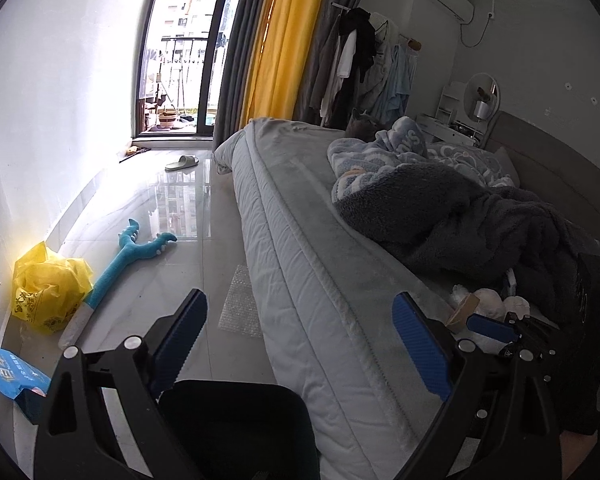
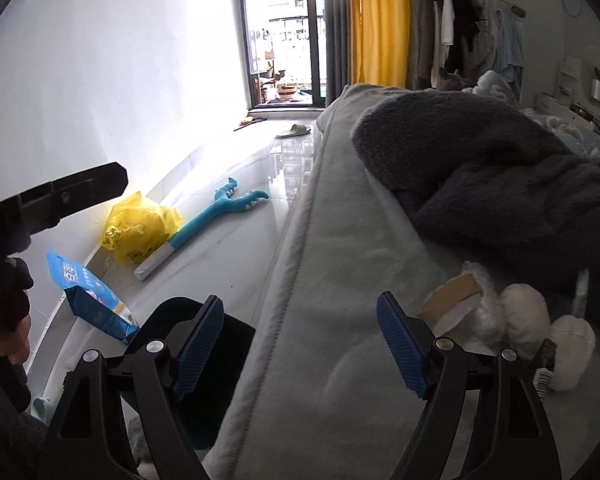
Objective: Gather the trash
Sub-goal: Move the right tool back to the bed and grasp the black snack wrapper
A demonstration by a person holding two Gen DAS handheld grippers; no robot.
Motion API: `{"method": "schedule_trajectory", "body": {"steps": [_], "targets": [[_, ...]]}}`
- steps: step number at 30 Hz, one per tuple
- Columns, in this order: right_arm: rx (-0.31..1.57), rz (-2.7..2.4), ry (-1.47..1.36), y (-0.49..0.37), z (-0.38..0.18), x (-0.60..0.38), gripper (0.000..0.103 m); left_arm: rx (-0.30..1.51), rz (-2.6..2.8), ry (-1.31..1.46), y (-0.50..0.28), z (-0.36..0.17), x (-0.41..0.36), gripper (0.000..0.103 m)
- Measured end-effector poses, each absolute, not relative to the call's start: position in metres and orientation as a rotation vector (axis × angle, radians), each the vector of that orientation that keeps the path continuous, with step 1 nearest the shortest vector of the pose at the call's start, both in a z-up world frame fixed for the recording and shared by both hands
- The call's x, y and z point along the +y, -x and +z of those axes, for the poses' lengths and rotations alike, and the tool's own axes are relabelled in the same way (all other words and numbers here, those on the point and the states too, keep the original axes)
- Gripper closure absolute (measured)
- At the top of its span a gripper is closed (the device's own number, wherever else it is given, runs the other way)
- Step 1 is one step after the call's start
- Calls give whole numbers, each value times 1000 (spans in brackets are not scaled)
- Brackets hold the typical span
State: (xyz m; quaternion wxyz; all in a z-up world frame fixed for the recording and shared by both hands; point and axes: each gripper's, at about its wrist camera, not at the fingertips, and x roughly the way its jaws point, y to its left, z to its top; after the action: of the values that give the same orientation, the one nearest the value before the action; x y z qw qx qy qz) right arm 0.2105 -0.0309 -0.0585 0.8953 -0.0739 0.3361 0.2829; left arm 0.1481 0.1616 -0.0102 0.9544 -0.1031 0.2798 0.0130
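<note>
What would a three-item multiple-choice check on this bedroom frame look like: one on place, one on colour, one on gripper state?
1. Where does the crumpled plastic bag lie?
A. On the bed
B. On the floor by the white wall
C. On the balcony

2. What colour is that plastic bag?
A. Yellow
B. Red
C. Black

3. How do both grippers stand?
A. Both shut on tissues
B. Left shut, right open
C. Both open, holding nothing

Answers:
1 B: the plastic bag sits on the floor against the wall, beside the blue plush toy.
2 A: it shows bright yellow in both views.
3 C: the left gripper and the right gripper show blue pads wide apart with nothing between; the crumpled tissues lie untouched on the bed.
</note>
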Motion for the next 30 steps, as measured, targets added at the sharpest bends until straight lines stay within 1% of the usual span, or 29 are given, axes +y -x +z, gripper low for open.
{"method": "schedule_trajectory", "body": {"steps": [6, 15, 29, 30], "targets": [[650, 445, 156, -214, -60, -64, 21, 573, -18, 207, -156, -12, 132, 8], [651, 310, 117, -220, -70, -107, 21, 594, -50, 203, -168, -18, 106, 8], [757, 282, 6, -233, -93, -157, 21, 600, -140, 153, -177, -23, 57, 8], [764, 283, -4, -234, -95, -160, 24, 600, -150, 146, -177, -23, 52, 8]]}}
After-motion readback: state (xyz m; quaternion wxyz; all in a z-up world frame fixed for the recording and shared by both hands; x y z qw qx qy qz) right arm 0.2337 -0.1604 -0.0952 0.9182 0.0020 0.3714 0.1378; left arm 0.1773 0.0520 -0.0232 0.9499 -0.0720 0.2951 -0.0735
